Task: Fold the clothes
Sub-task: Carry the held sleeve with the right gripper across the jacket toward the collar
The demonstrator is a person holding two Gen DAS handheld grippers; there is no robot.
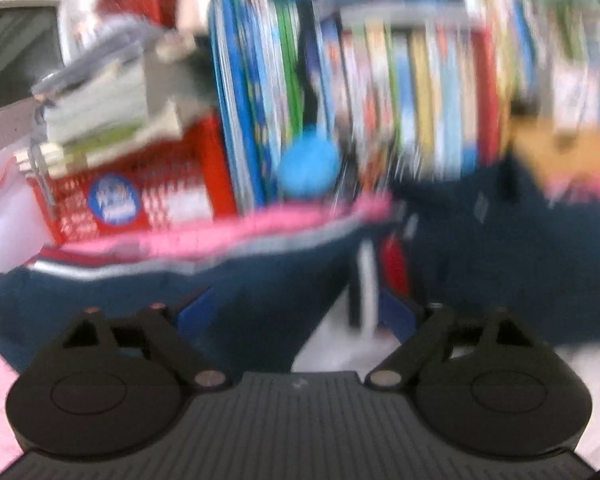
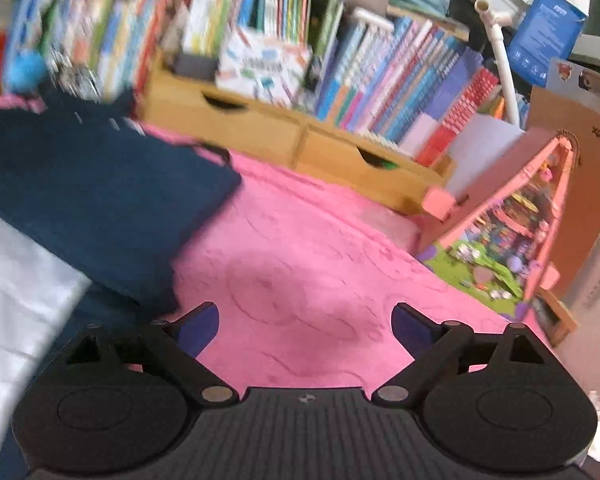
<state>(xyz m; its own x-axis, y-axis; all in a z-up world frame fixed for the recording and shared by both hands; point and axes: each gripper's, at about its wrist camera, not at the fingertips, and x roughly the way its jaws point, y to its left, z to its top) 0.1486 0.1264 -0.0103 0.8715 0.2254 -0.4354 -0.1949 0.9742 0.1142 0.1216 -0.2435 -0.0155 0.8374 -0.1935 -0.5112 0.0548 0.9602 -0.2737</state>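
The navy garment [image 1: 260, 304] [image 2: 100, 192], seemingly with red and white stripes, lies rumpled on pink cloth [image 2: 320, 280].

Free: pink mat [image 2: 300, 248] ahead of right claw [image 2: 305, 326] | Blocked: books [image 2: 380, 80], wooden drawers [image 2: 300, 136], toy house [image 2: 512, 232], navy garment [image 2: 100, 184]

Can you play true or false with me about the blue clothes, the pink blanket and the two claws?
1. The right claw is open over the pink blanket. True.
2. The clothing is yellow. False: it is dark blue.
3. Books stand behind the wooden drawers. True.
4. The left claw is squeezed shut on a sock. False: it is open, with dark blue cloth in front of it.
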